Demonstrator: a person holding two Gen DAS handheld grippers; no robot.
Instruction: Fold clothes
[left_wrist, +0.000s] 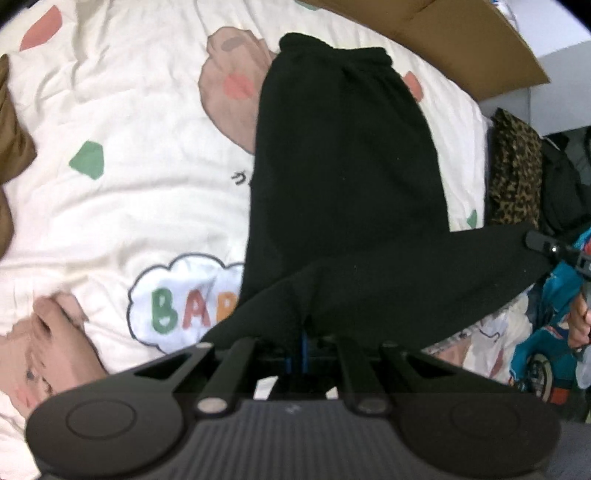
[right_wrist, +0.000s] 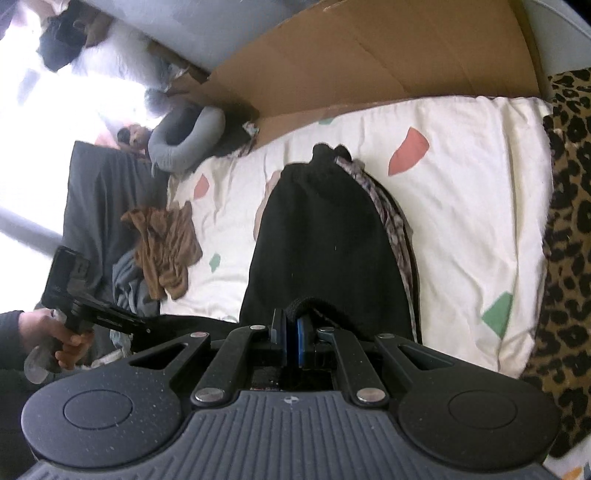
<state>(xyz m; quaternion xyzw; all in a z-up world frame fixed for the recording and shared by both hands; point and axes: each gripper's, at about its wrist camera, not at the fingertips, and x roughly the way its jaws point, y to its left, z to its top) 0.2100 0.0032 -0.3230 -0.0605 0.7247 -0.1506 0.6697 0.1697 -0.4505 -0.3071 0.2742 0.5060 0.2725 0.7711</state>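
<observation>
Grippers both pinch the black garment: left gripper and right gripper clamp its near edge above the bed. Risk: uneven pull skews the fold, or cloth slips free.

A bed fills the space ahead of both tools, covered by a cream duvet printed with pink and green patches, brown cartoon animals and a cloud bearing coloured letters. Beyond it, a flattened cardboard sheet leans against a pale grey wall. To the right of the right tool lies a leopard-print blanket. Far to its left, strong white daylight washes out the view, with a grey ring-shaped cushion and a dark grey cover near it.
</observation>
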